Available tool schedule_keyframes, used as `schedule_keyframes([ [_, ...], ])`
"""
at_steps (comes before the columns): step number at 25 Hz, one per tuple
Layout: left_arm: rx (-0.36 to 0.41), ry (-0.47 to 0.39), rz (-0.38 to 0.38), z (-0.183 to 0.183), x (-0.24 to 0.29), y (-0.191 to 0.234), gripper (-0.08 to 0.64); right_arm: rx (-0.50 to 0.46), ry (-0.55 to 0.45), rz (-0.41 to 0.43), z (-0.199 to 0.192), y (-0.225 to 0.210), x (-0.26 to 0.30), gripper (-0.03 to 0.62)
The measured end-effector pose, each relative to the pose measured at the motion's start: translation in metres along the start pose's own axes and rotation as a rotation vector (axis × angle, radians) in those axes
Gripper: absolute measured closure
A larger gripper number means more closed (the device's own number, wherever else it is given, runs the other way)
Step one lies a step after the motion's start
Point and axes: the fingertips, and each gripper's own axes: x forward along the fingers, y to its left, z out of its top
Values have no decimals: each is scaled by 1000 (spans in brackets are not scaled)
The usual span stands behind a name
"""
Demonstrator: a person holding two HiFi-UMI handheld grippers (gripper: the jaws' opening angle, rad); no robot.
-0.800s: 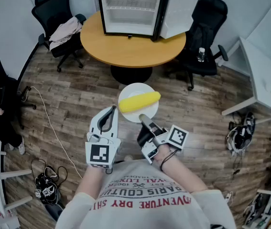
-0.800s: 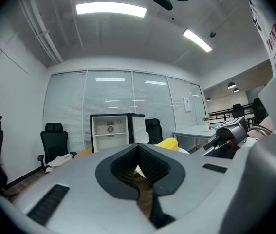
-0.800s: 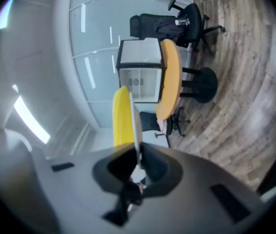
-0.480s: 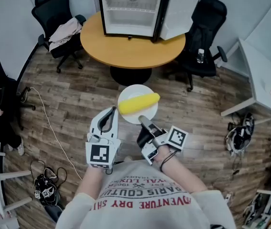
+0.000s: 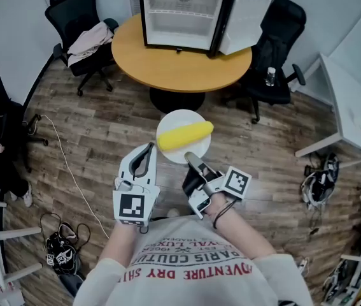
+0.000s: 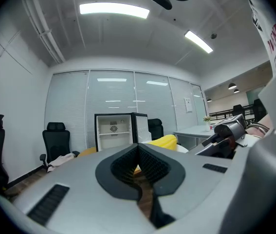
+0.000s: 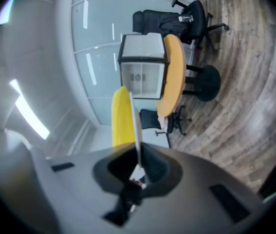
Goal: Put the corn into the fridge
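A yellow corn cob (image 5: 185, 136) lies on a white plate (image 5: 167, 121), held level over the wooden floor. My right gripper (image 5: 191, 158) is shut on the plate's near rim. In the right gripper view the plate (image 7: 137, 126) shows edge-on between the jaws, with the corn (image 7: 121, 118) beside it. My left gripper (image 5: 148, 146) is shut and holds nothing, just left of the plate. Its closed tips (image 6: 138, 147) point toward the fridge (image 6: 113, 130), and the corn (image 6: 164, 141) shows to their right. The small black fridge (image 5: 180, 14) stands ahead with its door (image 5: 244, 24) swung open and its white shelves bare.
The fridge sits on a round wooden table (image 5: 180, 65) on a black pedestal. Black office chairs stand on both sides of it, the left one (image 5: 81, 24) with clothing on it. A white desk (image 5: 349, 107) is at the right, and cables and shoes (image 5: 62, 247) lie on the floor at the left.
The table and fridge have slid slightly right in the head view. Both grippers and the plate with the corn keep their places.
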Motion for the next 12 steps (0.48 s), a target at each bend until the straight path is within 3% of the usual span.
schedule_keyframes([
  [9,28,33,65,-16,10,32,535,18,63,-4,-3,-11,37,555],
  [12,-8,40,94,-21,30,43,535,26,88,-17,12,-17,57,555],
])
